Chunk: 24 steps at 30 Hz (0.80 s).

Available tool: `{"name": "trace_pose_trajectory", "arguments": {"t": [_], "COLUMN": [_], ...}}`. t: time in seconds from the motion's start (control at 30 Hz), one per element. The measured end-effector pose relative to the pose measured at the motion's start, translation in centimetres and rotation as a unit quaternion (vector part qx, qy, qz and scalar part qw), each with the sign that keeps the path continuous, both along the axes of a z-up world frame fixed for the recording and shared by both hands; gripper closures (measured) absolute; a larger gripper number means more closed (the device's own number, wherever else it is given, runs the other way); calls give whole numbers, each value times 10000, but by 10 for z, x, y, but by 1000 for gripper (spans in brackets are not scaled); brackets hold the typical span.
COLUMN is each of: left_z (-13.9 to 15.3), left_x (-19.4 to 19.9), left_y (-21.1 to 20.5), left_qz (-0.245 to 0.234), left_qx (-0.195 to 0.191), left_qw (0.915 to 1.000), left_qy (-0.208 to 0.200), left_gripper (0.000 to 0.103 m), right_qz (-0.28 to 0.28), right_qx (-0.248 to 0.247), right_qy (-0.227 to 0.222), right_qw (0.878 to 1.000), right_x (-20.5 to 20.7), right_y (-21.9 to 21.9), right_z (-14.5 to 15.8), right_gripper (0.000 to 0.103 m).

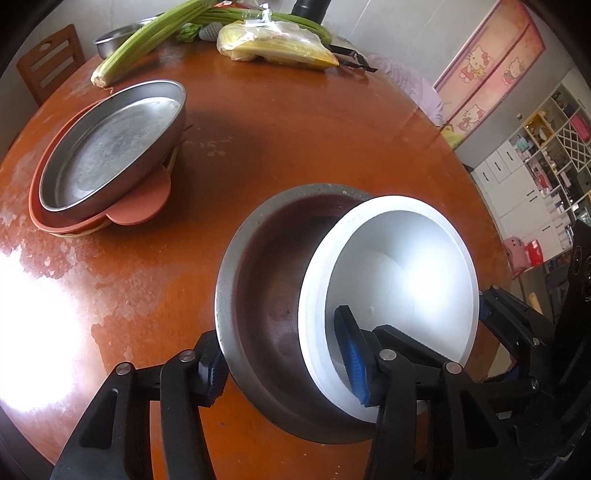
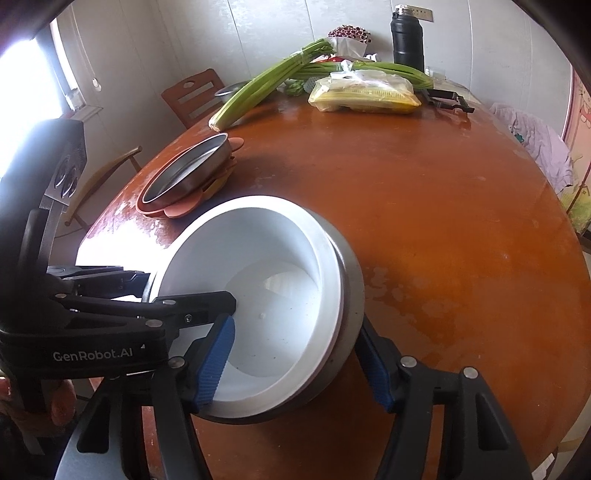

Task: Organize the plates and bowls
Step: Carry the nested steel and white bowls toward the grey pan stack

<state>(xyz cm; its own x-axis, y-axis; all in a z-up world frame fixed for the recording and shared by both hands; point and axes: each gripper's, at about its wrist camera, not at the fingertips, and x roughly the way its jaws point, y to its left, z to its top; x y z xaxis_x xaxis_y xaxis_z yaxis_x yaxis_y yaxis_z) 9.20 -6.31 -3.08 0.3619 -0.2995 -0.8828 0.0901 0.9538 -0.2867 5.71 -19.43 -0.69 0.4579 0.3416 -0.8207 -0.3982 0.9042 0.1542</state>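
A white bowl [image 1: 406, 273] sits tilted inside a steel bowl [image 1: 266, 280] above the brown round table [image 1: 295, 122]. My left gripper [image 1: 284, 362] grips the near rims of both bowls, one blue pad outside the steel bowl, one inside the white bowl. My right gripper [image 2: 299, 365] grips the same pair, one pad inside the white bowl [image 2: 266, 280], one outside the steel bowl [image 2: 352, 280]. A steel plate [image 1: 110, 147] rests on orange plates [image 1: 144, 203] at the table's left; this stack also shows in the right wrist view [image 2: 184, 173].
Celery stalks [image 1: 155, 33], a bag of corn [image 1: 277, 44], a black bottle [image 2: 407, 37], a small steel bowl [image 1: 114, 37] and black tongs [image 2: 448, 99] lie at the table's far side. A wooden chair [image 2: 195, 96] stands beyond the table. Shelves [image 1: 546, 155] stand at the right.
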Motion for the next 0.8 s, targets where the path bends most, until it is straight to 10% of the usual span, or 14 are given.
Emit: {"name": "trace_pose_trajectory", "arguments": {"t": [0.8], "left_z": [6], "left_x": [-6], "left_y": [3], "left_qz": [-45], "left_qx": [-20], "left_qw": [10000], "left_qy": [-84], "left_gripper": [51], "right_qz": [-7], "right_qx": [22], "right_qy": [-70], "right_qw": [10000], "right_x": [-2], "right_y": [0], "right_z": [2], "right_gripper": [38]}}
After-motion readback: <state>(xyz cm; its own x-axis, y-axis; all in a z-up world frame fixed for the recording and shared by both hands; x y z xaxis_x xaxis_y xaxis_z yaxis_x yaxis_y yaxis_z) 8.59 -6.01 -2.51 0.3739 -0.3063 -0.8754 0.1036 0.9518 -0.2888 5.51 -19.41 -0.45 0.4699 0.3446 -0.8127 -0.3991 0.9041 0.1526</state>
